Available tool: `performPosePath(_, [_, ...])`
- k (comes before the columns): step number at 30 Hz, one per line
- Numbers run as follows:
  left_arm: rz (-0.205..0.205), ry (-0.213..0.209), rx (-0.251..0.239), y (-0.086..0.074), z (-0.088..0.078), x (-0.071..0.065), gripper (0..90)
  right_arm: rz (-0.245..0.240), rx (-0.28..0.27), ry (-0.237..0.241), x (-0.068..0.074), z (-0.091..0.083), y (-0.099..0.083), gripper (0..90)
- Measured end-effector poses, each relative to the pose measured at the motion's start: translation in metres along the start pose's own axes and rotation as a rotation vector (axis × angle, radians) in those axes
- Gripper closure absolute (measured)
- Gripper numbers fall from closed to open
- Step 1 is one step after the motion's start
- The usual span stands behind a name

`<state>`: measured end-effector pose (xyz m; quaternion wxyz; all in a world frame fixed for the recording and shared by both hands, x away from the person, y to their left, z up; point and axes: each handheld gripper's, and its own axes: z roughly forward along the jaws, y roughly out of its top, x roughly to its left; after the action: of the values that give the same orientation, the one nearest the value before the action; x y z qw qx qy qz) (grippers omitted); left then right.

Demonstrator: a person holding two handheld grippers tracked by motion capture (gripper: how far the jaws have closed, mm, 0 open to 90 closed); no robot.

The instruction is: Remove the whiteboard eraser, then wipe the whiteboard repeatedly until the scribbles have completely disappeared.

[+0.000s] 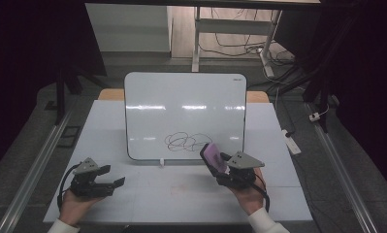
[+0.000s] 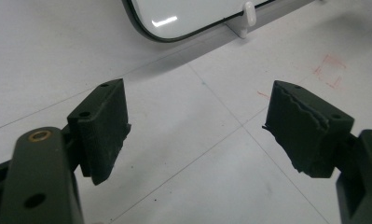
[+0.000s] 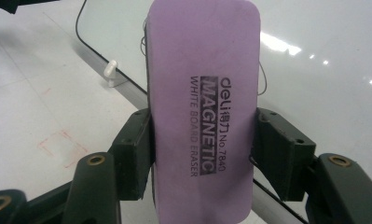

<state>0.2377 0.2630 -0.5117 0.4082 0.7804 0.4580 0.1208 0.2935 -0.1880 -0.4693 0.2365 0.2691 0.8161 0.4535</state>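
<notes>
A person sits at a white table (image 1: 147,194) with a two-jaw gripper in each hand, seen from above and from a camera on each gripper. A small whiteboard (image 1: 181,104) stands propped upright across the middle of the table, leaning back toward the far edge, its lower rim resting on small white feet (image 1: 161,162). Near the bottom of the board, right of centre, is a black scribble (image 1: 187,141) of overlapping loops. The right gripper (image 1: 222,167), held near the table's front edge toward the right, grips a purple whiteboard eraser (image 1: 213,156): in the right gripper view the two black jaws press against the eraser's long sides, and the eraser (image 3: 203,107) stands lengthwise between them, its printed face reading "deli Magnetic White Board Eraser No.7840". From above, the eraser's far end is just in front of the board's lower rim, below the right end of the scribble; whether it touches the board cannot be told. The left gripper (image 1: 114,180) rests low near the table's front left corner, well apart from the board, pointing toward the middle of the table. In the left gripper view its jaws stand wide apart with only bare tabletop between them. That view also shows the board's lower left corner and one white foot (image 2: 247,18), along with faint red marks (image 2: 330,70) on the table surface.
</notes>
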Motion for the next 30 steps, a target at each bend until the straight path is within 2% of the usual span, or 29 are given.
performPosePath(6, [0.004,0.0,-0.004,-0.001,-0.002,0.001,21.4,-0.005,-0.002,-0.011,0.0,0.0,0.001,40.0])
performPosePath(14, [0.011,-0.012,0.001,0.0,0.001,-0.001,21.2,-0.016,0.001,-0.056,-0.004,0.008,0.009,40.0])
performPosePath(20, [0.015,-0.022,0.016,-0.002,0.005,-0.002,20.7,-0.045,0.018,-0.118,-0.01,0.022,0.019,40.1])
performPosePath(30, [0.01,-0.03,0.02,-0.002,0.007,-0.003,20.0,-0.04,0.04,-0.223,-0.022,0.043,0.029,40.1])
